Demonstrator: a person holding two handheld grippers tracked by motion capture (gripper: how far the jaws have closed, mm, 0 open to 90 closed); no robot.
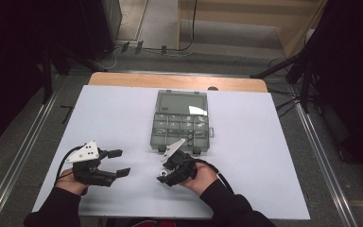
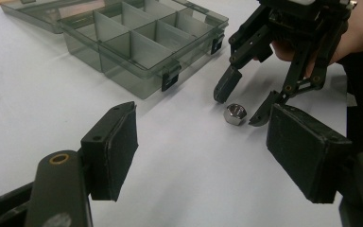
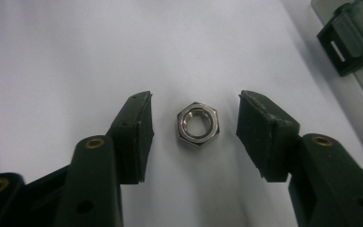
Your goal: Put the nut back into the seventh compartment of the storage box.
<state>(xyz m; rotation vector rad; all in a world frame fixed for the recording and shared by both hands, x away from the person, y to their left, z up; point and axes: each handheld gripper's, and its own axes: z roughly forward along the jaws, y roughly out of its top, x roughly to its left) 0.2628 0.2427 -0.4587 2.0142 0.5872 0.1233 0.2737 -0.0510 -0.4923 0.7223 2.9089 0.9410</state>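
A shiny steel hex nut lies flat on the white table. My right gripper points down over it, one pad on each side, with a gap between each pad and the nut, so it is open. The left gripper view shows the same nut between the right gripper's fingertips. My left gripper rests low at the table's front left, open and holding nothing, aimed toward the nut. In the high view the right gripper covers most of the nut.
A smoky clear compartment box lies open behind the right gripper, its lid folded back flat. Its black latches sit close to the right gripper. A wooden strip edges the far side of the table.
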